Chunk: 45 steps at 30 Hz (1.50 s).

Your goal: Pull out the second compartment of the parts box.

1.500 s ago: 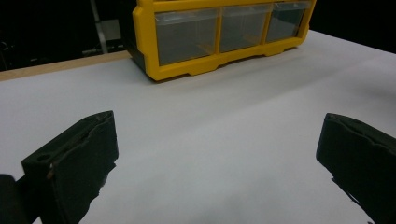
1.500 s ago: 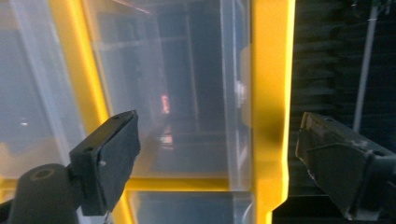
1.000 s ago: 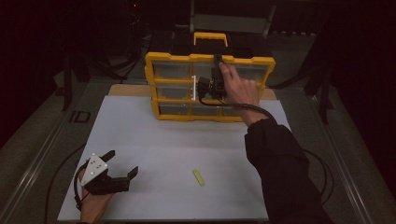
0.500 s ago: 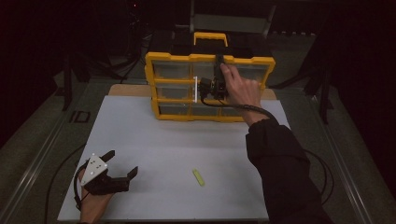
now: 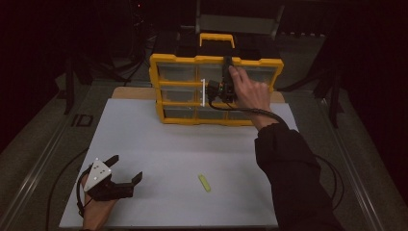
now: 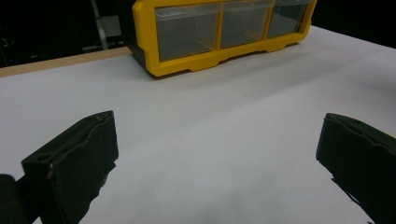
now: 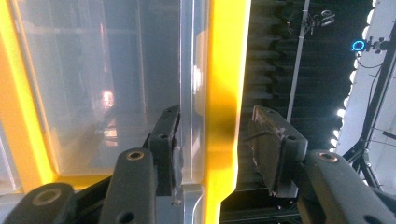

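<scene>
Right gripper view looks straight at the yellow frame (image 7: 224, 93) of the drawer cabinet (image 5: 214, 91), and that frame edge runs top to bottom through the middle of the picture, squarely between the two black jaws. The right gripper (image 7: 212, 140) has just been closing its jaws around this edge: the left-hand jaw lies against the clear plastic front beside the yellow strip, while a thin dark gap separates the right-hand jaw from the yellow, so the pads do not yet pinch it. Any pull or lift will turn on that edge lying lengthwise between the jaws.

High view puts the cabinet at the upper middle of the frame, standing at the far edge of the white worktop (image 5: 192, 144), with the right hand (image 5: 250, 91) up against its right portion. The left gripper (image 5: 126, 174) sits in the lower left of the frame, well apart from the cabinet, jaws spread wide with nothing between them. A small yellow-green piece (image 5: 204, 183) lies alone on the worktop in the lower middle, clear of both hands.
</scene>
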{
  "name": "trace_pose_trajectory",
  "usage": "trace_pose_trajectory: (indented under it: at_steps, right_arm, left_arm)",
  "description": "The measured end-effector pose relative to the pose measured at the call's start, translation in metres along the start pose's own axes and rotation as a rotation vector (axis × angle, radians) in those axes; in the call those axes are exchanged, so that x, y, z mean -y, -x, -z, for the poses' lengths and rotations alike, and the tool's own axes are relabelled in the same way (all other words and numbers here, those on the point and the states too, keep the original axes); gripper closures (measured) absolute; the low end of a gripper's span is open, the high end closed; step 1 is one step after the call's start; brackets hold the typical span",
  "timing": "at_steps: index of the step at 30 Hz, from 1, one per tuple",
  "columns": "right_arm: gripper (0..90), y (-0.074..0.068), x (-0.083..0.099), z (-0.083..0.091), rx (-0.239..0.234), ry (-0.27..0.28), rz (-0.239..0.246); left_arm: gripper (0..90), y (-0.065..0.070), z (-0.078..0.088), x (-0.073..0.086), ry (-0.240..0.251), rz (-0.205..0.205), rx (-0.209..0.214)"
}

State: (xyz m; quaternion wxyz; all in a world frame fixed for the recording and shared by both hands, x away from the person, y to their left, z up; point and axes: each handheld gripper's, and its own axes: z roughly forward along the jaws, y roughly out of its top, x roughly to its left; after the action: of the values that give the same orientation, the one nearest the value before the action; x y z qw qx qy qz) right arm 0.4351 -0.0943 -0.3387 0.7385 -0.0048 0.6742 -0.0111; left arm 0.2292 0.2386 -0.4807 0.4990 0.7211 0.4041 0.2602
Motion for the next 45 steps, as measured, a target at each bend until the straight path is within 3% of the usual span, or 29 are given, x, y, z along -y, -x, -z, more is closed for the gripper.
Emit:
trace_pose_trajectory:
  at_steps: [14,29,45]
  right_arm:
    - [58.1,0.001,0.002,0.007,-0.017,0.014,-0.005]
    - [73.8,0.004,0.002,0.013,-0.090,0.018,0.013]
    - [78.2,0.005,0.001,0.012,-0.116,0.012,0.018]
  left_arm:
    - [0.0,0.000,-0.001,0.000,-0.007,-0.003,0.002]
    - [0.0,0.001,-0.002,0.000,-0.012,-0.005,0.005]
    - [0.0,0.001,-0.002,0.000,-0.012,-0.004,0.003]
